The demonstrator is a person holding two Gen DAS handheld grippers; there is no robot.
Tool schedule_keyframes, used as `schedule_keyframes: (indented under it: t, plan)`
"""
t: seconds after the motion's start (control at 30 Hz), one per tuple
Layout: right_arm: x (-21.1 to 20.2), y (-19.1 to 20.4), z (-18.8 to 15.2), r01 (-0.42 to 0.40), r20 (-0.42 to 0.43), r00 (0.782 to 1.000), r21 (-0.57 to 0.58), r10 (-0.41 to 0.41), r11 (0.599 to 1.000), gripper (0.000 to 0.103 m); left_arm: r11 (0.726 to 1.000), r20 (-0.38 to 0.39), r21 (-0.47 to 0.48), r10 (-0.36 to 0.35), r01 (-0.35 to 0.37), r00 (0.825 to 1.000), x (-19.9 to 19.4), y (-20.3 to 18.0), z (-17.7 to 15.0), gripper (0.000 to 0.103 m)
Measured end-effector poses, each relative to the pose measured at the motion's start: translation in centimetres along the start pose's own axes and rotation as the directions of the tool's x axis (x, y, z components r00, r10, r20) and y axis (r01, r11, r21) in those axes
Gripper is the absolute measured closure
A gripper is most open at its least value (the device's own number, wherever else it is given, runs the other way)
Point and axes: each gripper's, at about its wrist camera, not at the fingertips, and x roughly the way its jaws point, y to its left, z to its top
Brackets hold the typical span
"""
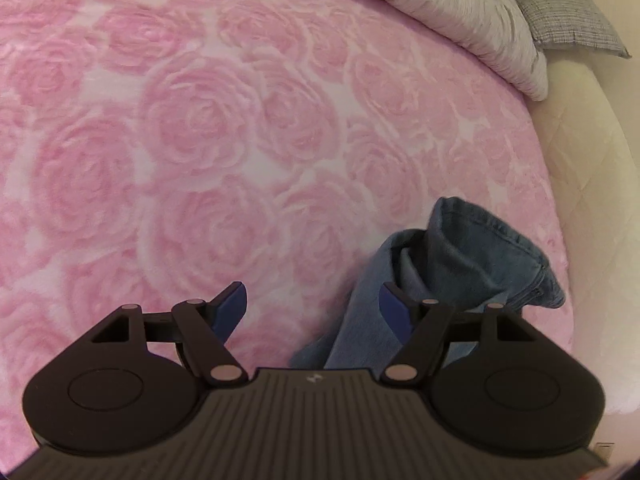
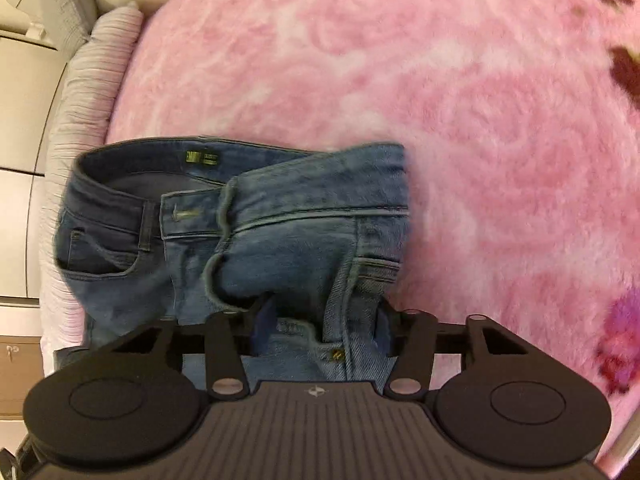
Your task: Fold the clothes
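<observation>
A pair of blue jeans lies on a pink rose-patterned blanket [image 1: 200, 120]. In the left wrist view the jeans [image 1: 460, 256] show as a bunched, rolled part at the lower right, near the bed's edge. My left gripper [image 1: 314, 300] is open and empty, its right finger just over the denim. In the right wrist view the waistband and fly of the jeans [image 2: 280, 220] fill the lower left. My right gripper [image 2: 322, 320] has its jaws set wide around a fold of denim below the waistband; the fingertips are partly hidden by the cloth.
A grey striped pillow [image 1: 480, 12] and a grey cushion [image 1: 572, 12] lie at the head of the bed. The cream mattress edge [image 1: 592, 200] runs along the right. White drawers [image 2: 16, 140] stand beside the bed. A pale striped pillow [image 2: 92, 92] lies behind the jeans.
</observation>
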Motion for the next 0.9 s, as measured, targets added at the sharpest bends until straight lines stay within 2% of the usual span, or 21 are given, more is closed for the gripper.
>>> schedule_keyframes:
  t: [0.03,0.07,0.13,0.23,0.33,0.4,0.43,0.47,0.5,0.53,0.57,0.6,0.63,0.67,0.73,0.83,0.9]
  plan:
    - [0.2,0.4,0.4,0.005,0.001,1.0,-0.002,-0.005,1.0,0.047,1.0,-0.005,-0.001,-0.012,0.012,1.0,0.5,-0.1,0.5,0.034]
    - [0.3,0.8,0.7,0.011,0.002,1.0,-0.005,-0.011,1.0,0.057,1.0,-0.011,-0.002,-0.025,0.025,1.0,1.0,-0.2,1.0,0.034]
    - [0.4,2.1,1.4,0.103,0.012,0.995,-0.071,-0.103,0.992,0.083,0.999,-0.037,0.009,-0.05,0.051,0.998,2.3,-0.6,2.1,0.034]
    - [-1.2,2.2,2.2,0.134,0.074,0.989,-0.052,-0.131,0.99,0.088,0.995,-0.078,0.052,-0.081,0.085,0.994,4.5,-1.8,3.5,0.034]
    - [-2.0,1.6,3.1,0.133,0.07,0.989,-0.04,-0.13,0.99,0.089,0.99,-0.151,0.107,-0.08,0.097,0.985,7.5,-3.5,4.6,0.036]
    - [-2.0,1.5,3.5,0.138,0.055,0.989,-0.055,-0.135,0.989,0.089,0.983,-0.205,0.154,-0.063,0.096,0.977,9.9,-4.8,5.1,0.041]
    - [-1.9,1.6,3.7,0.146,0.05,0.988,-0.055,-0.143,0.988,0.087,0.98,-0.234,0.172,-0.058,0.099,0.971,11.0,-5.2,5.1,0.048]
    - [-1.8,1.4,3.8,0.14,0.041,0.99,-0.042,-0.138,0.989,0.083,0.977,-0.261,0.187,-0.055,0.106,0.964,11.9,-5.6,5.1,0.064]
    - [-1.7,1.4,3.7,0.144,0.035,0.989,-0.033,-0.143,0.989,0.08,0.972,-0.287,0.2,-0.065,0.126,0.956,12.7,-5.8,4.8,0.075]
    - [-1.6,1.3,3.6,0.149,0.028,0.988,-0.023,-0.149,0.989,0.07,0.964,-0.313,0.215,-0.084,0.156,0.946,13.2,-6.2,4.4,0.095]
    - [-1.5,1.2,3.5,0.154,0.022,0.988,-0.014,-0.154,0.988,0.064,0.957,-0.317,0.233,-0.095,0.174,0.944,13.4,-6.6,3.8,0.099]
    - [-1.2,1.3,3.6,0.144,0.009,0.989,-0.009,-0.144,0.989,0.063,0.954,-0.291,0.244,-0.099,0.174,0.952,12.9,-6.7,3.3,0.1]
    - [-1.4,1.4,3.5,0.131,0.003,0.991,-0.014,-0.131,0.991,0.069,0.955,-0.26,0.235,-0.12,0.183,0.958,12.1,-6.6,2.9,0.1]
    - [-1.8,1.9,3.3,0.115,0.021,0.993,-0.037,-0.115,0.993,0.085,0.958,-0.222,0.21,-0.15,0.197,0.964,10.9,-6.2,2.5,0.1]
    - [-2.9,3.1,3.1,0.07,0.066,0.996,-0.072,-0.066,0.995,0.087,0.964,-0.139,0.161,-0.191,0.213,0.972,8.0,-5.3,1.7,0.1]
    - [-5.2,5.5,3.1,-0.028,0.138,0.99,-0.104,0.042,0.994,0.088,0.971,0.021,0.155,-0.186,0.181,0.982,1.5,-4.8,-0.5,0.1]
    - [-7.0,8.0,3.4,-0.102,0.175,0.976,-0.163,0.131,0.981,0.088,0.983,0.174,0.113,-0.162,0.144,0.971,-4.8,-3.8,-2.0,0.1]
